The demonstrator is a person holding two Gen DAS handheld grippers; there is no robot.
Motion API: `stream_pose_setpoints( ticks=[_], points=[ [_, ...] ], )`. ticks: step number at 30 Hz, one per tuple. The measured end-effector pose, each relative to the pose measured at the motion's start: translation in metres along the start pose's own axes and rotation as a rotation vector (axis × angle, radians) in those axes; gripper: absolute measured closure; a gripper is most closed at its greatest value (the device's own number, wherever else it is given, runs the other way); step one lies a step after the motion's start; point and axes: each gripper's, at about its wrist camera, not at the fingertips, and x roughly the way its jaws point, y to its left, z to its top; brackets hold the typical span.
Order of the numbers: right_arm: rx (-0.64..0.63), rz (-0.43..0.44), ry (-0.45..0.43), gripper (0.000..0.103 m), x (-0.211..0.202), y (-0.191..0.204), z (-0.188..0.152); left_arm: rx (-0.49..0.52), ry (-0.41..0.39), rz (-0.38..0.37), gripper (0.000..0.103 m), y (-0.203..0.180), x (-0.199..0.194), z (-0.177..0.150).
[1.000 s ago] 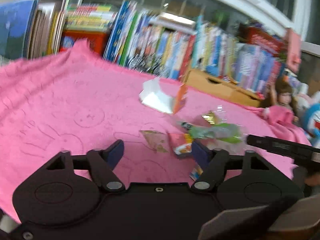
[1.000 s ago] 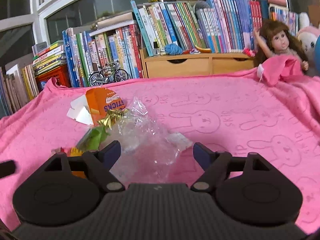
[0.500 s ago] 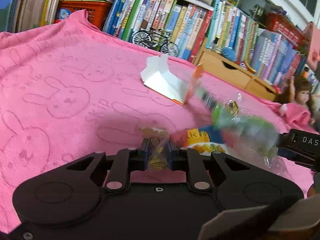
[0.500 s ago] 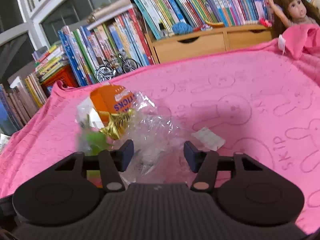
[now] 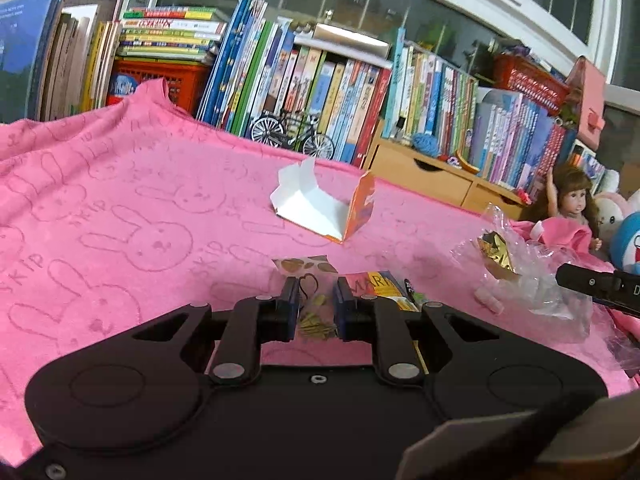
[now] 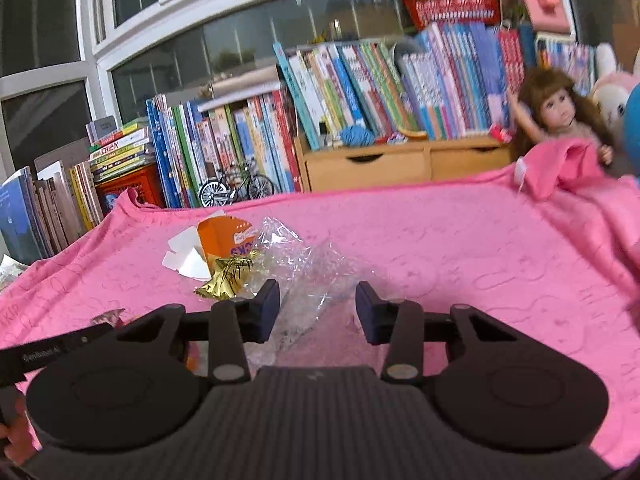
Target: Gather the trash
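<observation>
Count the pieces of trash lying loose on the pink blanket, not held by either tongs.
3, perhaps more hidden behind the tongs: the torn orange box mid-blanket, the clear plastic bag with gold foil beside it, and a yellow packet by the left tongs.

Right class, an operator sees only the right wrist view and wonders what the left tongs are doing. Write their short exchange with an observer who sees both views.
Operator: Do the left tongs hold anything?
Observer: Yes, the left tongs are shut on a small clear wrapper printed with hearts.
Operator: Anything else near them?
Observer: A yellow packet lies on the pink blanket, just right of the wrapper.
</observation>
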Motion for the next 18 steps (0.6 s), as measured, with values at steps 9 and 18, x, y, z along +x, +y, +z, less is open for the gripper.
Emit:
stream_pose_setpoints(
  ticks=[9,18],
  points=[
    [-0.042,-0.009,-0.032,0.057,-0.028,0.0,-0.009,0.04,-0.021,-0.007,0.07,-0.002,-0.023,-0.004],
    [-0.026,-0.009,-0.005,0.057,-0.038,-0.003,-0.031,-0.069,0.085,0.03,0.06,0.019,0.003,-0.018]
  ],
)
